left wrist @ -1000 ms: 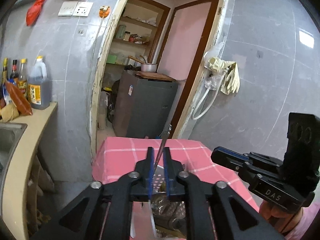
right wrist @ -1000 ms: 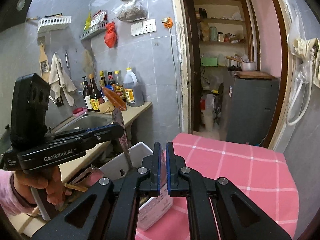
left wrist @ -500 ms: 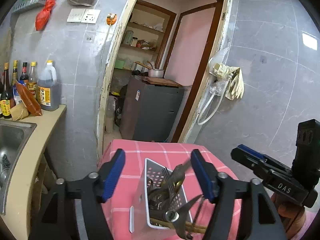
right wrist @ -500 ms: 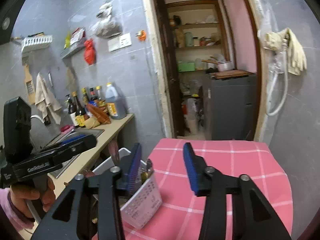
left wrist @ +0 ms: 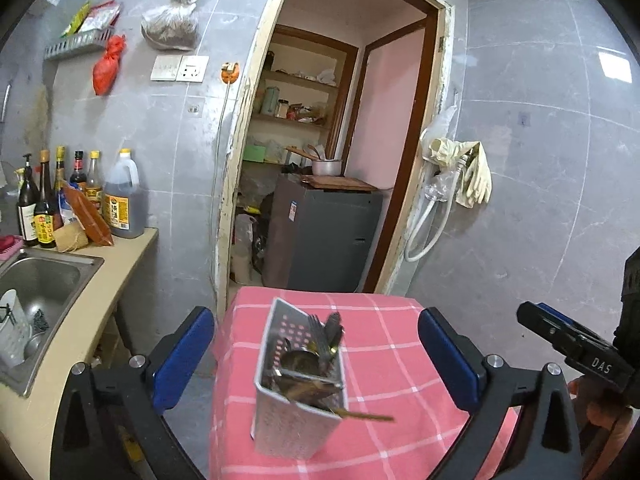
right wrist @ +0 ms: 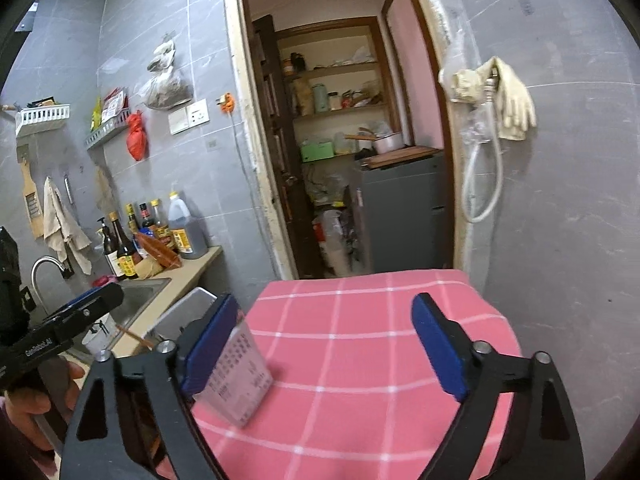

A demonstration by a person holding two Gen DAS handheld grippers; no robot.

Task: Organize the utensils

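We see a small counter [left wrist: 384,344] draped in a pink cloth with white checks [right wrist: 360,344], its far edge facing the open doorway. One thing stands directly on it: a perforated metal utensil holder [left wrist: 298,408], near the front edge and toward the left side, upright, holding forks, spoons and chopsticks [left wrist: 360,415] that poke past its rim.

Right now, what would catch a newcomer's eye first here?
A perforated metal caddy crammed with utensils stands near the front of a pink checked tablecloth. Behind it an open doorway shows pantry shelves, and sauce bottles line the counter at left.
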